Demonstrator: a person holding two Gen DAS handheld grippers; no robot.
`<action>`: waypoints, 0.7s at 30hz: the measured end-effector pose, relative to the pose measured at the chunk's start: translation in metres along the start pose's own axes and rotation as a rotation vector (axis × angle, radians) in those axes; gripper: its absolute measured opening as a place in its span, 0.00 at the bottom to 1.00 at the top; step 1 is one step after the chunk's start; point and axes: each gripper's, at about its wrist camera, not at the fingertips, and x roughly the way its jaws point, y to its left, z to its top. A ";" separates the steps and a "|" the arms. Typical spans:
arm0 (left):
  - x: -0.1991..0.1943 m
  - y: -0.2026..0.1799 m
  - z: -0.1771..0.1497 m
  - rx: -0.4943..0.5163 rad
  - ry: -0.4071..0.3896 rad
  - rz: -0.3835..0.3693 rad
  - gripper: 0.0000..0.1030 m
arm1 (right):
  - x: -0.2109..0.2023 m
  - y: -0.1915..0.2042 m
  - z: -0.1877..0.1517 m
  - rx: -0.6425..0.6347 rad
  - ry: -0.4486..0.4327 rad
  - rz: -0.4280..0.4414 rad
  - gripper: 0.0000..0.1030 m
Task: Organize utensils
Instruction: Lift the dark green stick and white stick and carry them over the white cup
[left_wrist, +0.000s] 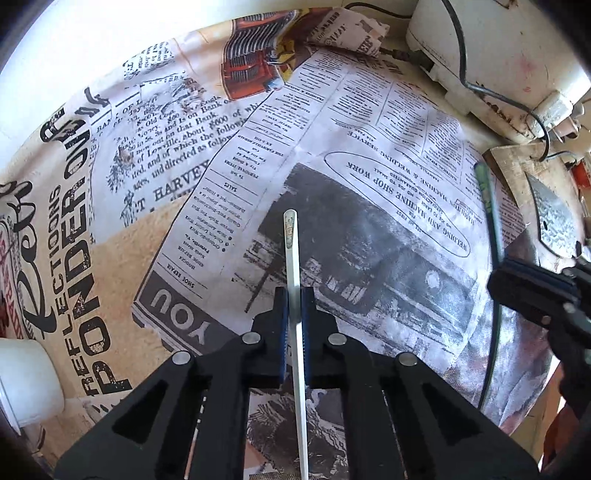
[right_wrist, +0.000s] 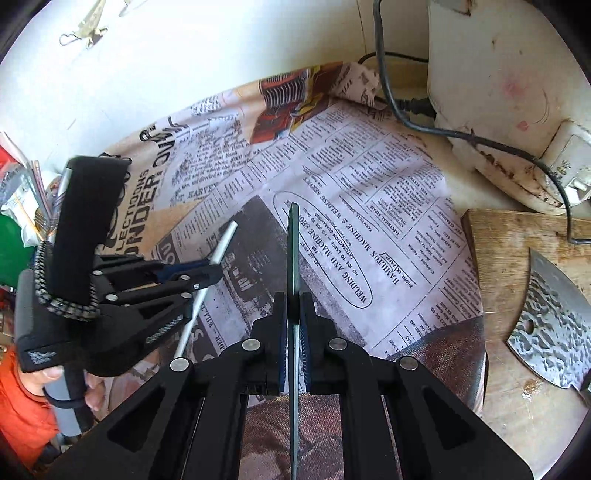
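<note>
My left gripper (left_wrist: 294, 299) is shut on a flat silver utensil handle (left_wrist: 291, 258), which sticks forward past the fingertips over the newspaper-print cloth (left_wrist: 369, 147). In the right wrist view the left gripper (right_wrist: 214, 271) appears at the left, with that silver handle (right_wrist: 225, 240) slanting through it. My right gripper (right_wrist: 294, 306) is shut on a thin dark green utensil handle (right_wrist: 293, 251), seen edge-on and pointing forward. The left wrist view catches the right gripper (left_wrist: 517, 273) at the right edge, with the green handle (left_wrist: 487, 192) rising from it. Both utensils' working ends are hidden behind the grippers.
A wooden cutting board (right_wrist: 517, 258) with a hammered cleaver blade (right_wrist: 550, 332) lies at the right. A white appliance (right_wrist: 498, 92) with a dark cable (right_wrist: 480, 140) stands at the back right. A white cup (left_wrist: 26, 380) sits at the lower left. A hand in an orange sleeve (right_wrist: 22, 398) holds the left gripper.
</note>
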 end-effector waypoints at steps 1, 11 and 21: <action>0.001 -0.003 0.000 0.008 0.002 0.002 0.04 | -0.003 0.000 0.000 0.001 -0.007 0.001 0.06; -0.034 0.008 -0.036 -0.021 -0.070 -0.055 0.04 | -0.035 0.015 -0.002 -0.024 -0.080 0.002 0.06; -0.121 0.016 -0.070 -0.053 -0.281 -0.056 0.04 | -0.067 0.049 -0.003 -0.069 -0.168 -0.001 0.06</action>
